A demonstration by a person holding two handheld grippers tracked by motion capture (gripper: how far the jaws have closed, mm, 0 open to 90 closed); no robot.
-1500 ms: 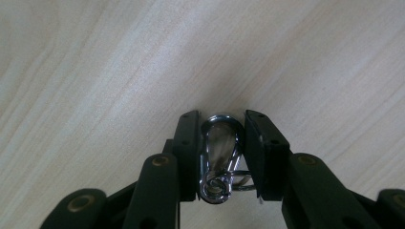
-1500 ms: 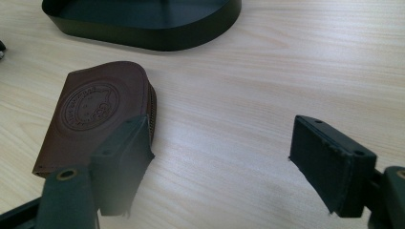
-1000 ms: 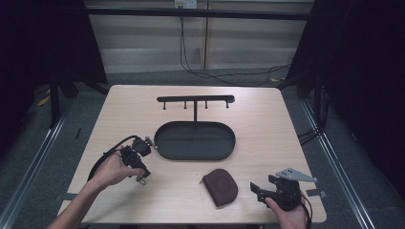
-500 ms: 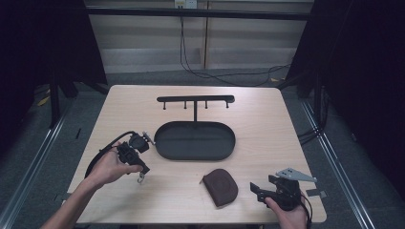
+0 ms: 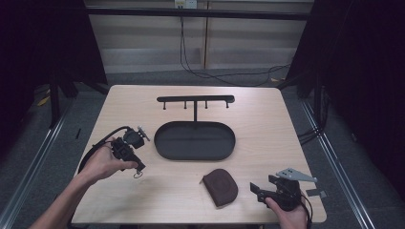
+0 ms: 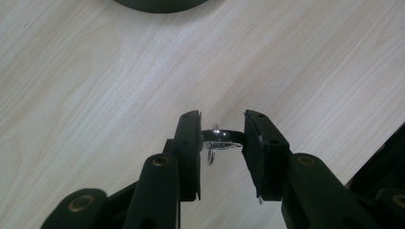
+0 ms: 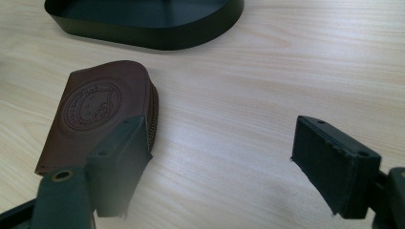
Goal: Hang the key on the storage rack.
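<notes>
Metal key ring (image 6: 220,141) crosswise between jaws

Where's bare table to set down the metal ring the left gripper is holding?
Bare wood lies left of the tray, under the left gripper, and right of the tray toward the table edge. It is tighter between the brown pouch and the right gripper.

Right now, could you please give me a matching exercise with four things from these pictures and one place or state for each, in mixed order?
Things:
1. left gripper
2. right gripper
3. brown pouch
4. black oval tray

Places or states:
A. lies flat on the table, near the right gripper
B. jaws wide apart, nothing between them
C. sits mid-table, below the rack with pegs
D. shut on a small metal ring

Pairs: 1-D, 2-B, 3-A, 4-C
</notes>
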